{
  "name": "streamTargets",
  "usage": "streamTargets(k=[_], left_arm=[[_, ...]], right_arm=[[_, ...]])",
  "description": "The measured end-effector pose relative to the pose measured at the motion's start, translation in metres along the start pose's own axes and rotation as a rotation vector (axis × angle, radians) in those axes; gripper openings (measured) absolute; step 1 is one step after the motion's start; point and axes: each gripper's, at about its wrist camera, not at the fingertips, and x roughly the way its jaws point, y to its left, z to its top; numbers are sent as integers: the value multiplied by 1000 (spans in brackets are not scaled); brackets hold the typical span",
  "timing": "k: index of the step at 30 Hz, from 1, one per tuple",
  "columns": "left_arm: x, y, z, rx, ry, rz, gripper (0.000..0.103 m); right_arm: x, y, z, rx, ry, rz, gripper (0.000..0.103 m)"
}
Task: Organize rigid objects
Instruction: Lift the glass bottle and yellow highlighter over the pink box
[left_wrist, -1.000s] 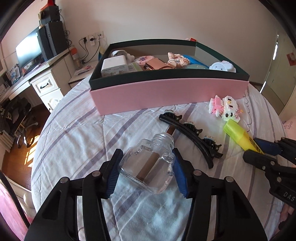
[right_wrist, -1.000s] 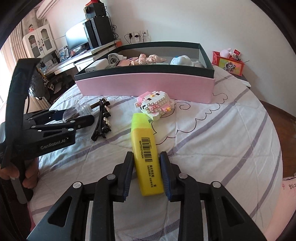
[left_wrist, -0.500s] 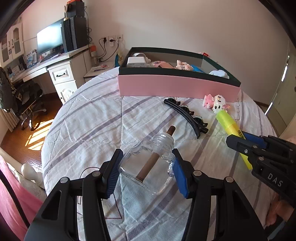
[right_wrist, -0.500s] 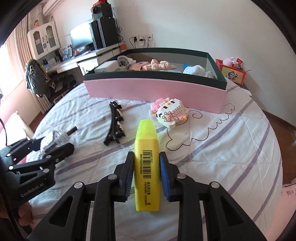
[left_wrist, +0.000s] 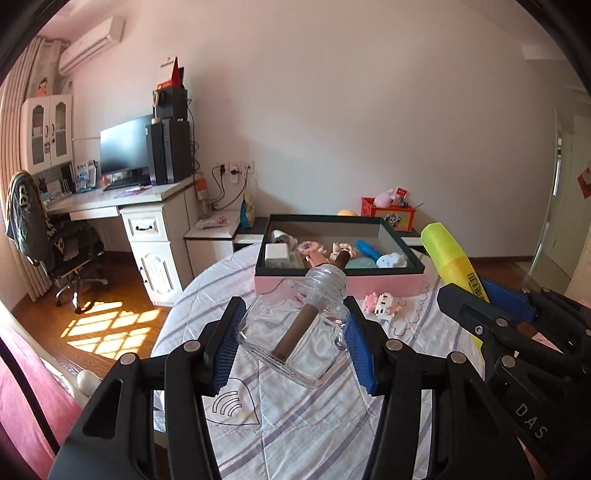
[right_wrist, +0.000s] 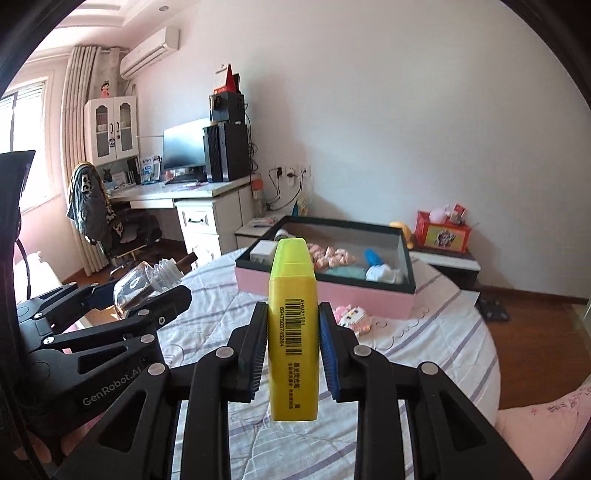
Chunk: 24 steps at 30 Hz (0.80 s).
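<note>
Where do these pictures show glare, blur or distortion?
Left wrist view: sun patches glare on the wooden floor; walls bow from fisheye; the glass bottle is sharp. Right wrist view: the window is overexposed; the yellow highlighter barcode stays legible.

Bed (left_wrist: 325, 424) covered by white sheet with lilac stripes and line drawings. Pink box (left_wrist: 340, 284) with dark green rim set on sheet at far end, at 12 o'clock in left wrist view; small items seen inside. Pink-and-white brick toy (left_wrist: 382, 304) laid on sheet just before box front, at 1 o'clock. Pink fabric (right_wrist: 546, 417) seen at 4 o'clock in right wrist view.
</note>
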Motion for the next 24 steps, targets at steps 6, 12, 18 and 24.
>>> streamTargets(k=[6,12,18,24], left_arm=[[-53,-3,13,-6,-113,4,54],[-94,-6,20,4,-197,24,54],[-119,-7,23,11,-246,29,54],[-132,-8,26,19,-275,32,54]], right_arm=[[-48,18,16,-34,-113,-48,27],[-84,31,25,-51,-186,-57,27],[-110,42,28,-61,-229,-61,27],[-124,46,30,-68,-257,-70,27]])
